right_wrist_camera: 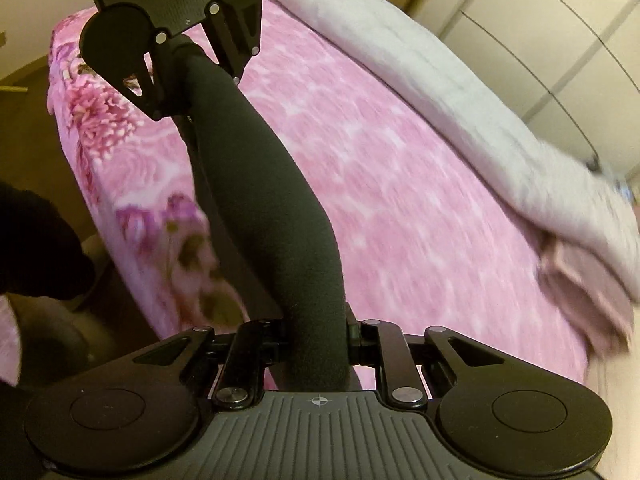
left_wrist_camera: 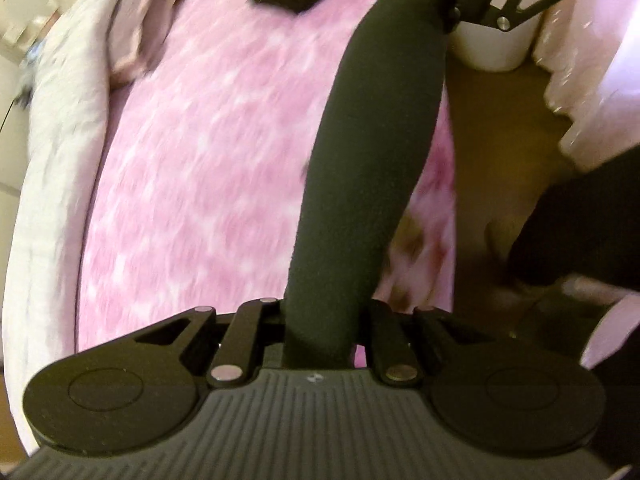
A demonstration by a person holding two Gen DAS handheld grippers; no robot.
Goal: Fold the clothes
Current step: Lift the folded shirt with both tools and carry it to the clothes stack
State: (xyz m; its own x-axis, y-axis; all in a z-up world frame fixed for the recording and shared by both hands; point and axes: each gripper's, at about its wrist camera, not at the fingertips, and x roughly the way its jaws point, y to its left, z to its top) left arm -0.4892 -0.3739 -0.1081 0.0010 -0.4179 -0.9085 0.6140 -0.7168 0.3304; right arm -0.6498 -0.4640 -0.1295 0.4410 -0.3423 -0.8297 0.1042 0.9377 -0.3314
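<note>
left tongs (left_wrist_camera: pixel 320 344) clamp black garment (left_wrist_camera: pixel 372 140) | stretched to right tongs (left_wrist_camera: pixel 452 4) | pink bedspread (left_wrist_camera: pixel 208 160)

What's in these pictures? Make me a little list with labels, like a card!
place: a bed with a pink flowery blanket
held thing: a long black garment, stretched between both grippers above the bed
left gripper: shut on one end of the black garment
right gripper: shut on the other end
also on the bed: a pale grey quilt along the far side, with a folded dusty-pink cloth beside it
floor: brown, next to the bed
picture quality: blurry, so small details cannot be told
</note>
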